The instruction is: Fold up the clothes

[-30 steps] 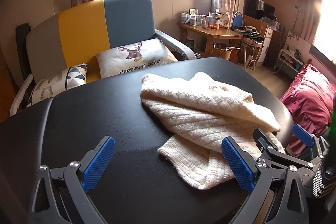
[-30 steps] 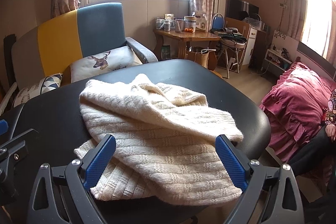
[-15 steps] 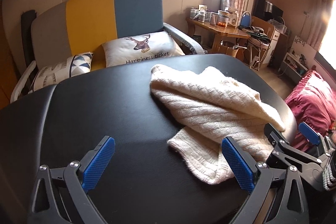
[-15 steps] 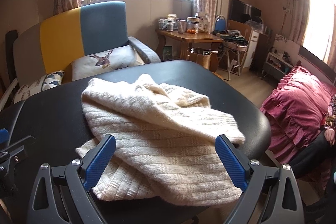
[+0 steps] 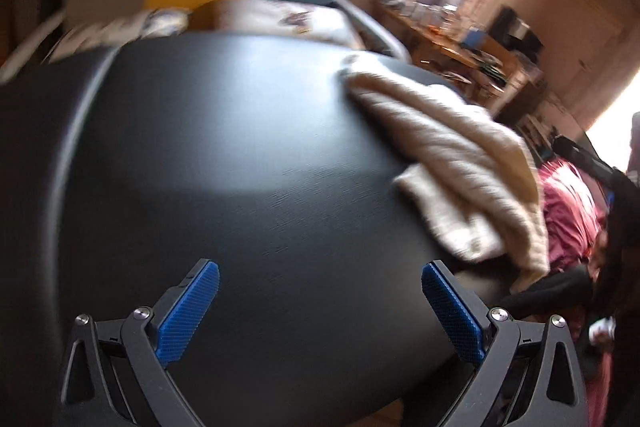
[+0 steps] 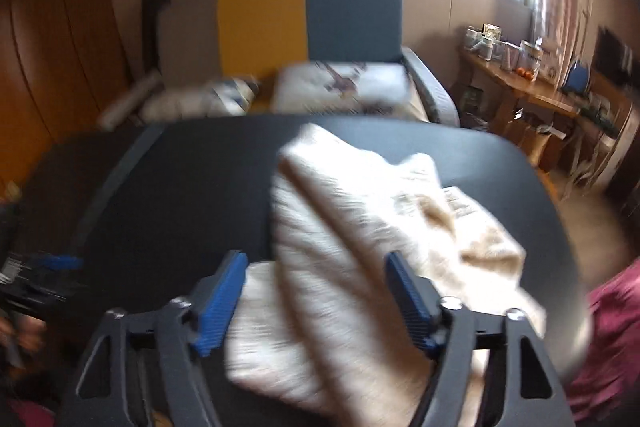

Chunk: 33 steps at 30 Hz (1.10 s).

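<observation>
A cream knit sweater (image 6: 360, 227) lies bunched on the black table (image 6: 180, 187), and its near edge hangs over the table's front. My right gripper (image 6: 316, 261) hovers over the sweater's near left part. Its jaws are closing with the knit between the blue pads (image 6: 222, 291), and I see no pad pressing on it. My left gripper (image 5: 320, 269) is open over bare table (image 5: 240, 167) with nothing between its fingers. From there the sweater (image 5: 452, 155) lies off to the right. Both views are motion-blurred.
Behind the table stands a sofa (image 6: 312, 11) with a yellow and blue back and a deer cushion (image 6: 344, 87). A cluttered wooden desk (image 6: 532, 87) is at the back right. Pink bedding (image 5: 568, 211) lies beyond the table's right edge.
The left gripper has swung left and down, off the sweater and over bare table. The right gripper's jaws have narrowed, and it has shifted and rolled over the sweater's near left part.
</observation>
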Each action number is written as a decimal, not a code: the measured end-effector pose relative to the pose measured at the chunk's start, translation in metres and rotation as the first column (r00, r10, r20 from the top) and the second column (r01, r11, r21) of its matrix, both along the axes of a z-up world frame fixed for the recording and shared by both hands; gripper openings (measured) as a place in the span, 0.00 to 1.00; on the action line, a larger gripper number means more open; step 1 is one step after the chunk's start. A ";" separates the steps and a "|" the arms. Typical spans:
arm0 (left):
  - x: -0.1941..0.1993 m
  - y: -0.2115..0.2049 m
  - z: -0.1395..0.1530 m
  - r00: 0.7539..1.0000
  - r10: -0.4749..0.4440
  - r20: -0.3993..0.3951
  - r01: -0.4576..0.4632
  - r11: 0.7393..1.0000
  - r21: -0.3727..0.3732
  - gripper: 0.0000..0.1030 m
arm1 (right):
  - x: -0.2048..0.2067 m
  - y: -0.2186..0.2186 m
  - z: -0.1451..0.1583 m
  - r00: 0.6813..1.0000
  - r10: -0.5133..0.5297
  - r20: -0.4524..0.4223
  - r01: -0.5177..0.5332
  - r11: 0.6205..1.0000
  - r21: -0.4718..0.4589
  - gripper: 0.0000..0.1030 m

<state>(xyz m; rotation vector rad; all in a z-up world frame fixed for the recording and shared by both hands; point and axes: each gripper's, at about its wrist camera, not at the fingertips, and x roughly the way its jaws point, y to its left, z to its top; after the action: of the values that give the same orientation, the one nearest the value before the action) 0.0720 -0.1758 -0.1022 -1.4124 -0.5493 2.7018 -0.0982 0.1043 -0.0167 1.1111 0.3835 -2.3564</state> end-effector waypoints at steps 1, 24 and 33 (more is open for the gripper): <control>0.007 -0.012 -0.005 1.000 0.020 0.014 -0.020 1.000 0.003 1.00 | -0.010 -0.004 -0.009 1.000 -0.007 0.011 0.006 0.998 0.067 0.65; -0.158 0.084 -0.024 0.973 -0.212 0.087 0.120 0.796 0.593 0.96 | -0.068 0.105 -0.087 0.928 -0.227 0.295 0.274 0.953 -0.128 0.16; -0.188 0.123 -0.057 0.955 -0.240 0.172 0.055 0.718 0.694 0.91 | -0.076 0.122 -0.096 0.921 -0.154 0.358 0.249 0.939 -0.238 0.17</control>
<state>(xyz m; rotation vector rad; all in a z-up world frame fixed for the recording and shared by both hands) -0.1162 -0.0533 -0.1591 -1.4670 -1.2311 1.8565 -0.1737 0.2264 -0.1126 1.4323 -0.1929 -2.2408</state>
